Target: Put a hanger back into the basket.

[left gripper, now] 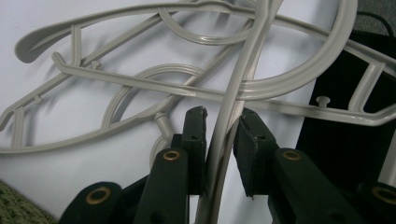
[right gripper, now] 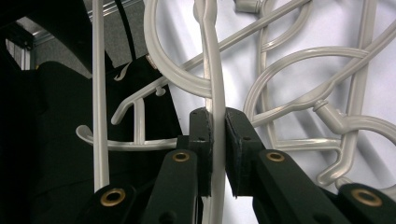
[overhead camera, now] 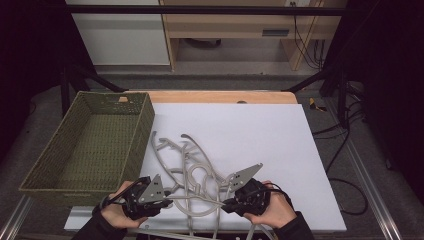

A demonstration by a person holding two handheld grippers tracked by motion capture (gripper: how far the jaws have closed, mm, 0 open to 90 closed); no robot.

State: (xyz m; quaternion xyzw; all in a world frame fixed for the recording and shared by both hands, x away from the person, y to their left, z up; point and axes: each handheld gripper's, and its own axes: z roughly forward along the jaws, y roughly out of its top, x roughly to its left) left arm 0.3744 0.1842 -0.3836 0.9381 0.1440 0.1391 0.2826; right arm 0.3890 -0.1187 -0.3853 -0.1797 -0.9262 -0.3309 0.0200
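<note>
tangling around the held hanger, other hangers lie beside the basket.

Both grippers are black, each topped by a grey three-cornered plate. Their jaws carry brass-ringed screw holes and worn black pads. The person wears dark sleeves.

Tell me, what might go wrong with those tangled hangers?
The left gripper and right gripper each pinch a bar of a hanger that lies interlocked with the other hangers. Lifting it may drag the pile along or off the white board. The bars are thin and smooth, so one could slip from the pads. The basket sits close, so a swinging hook might snag its rim.
</note>
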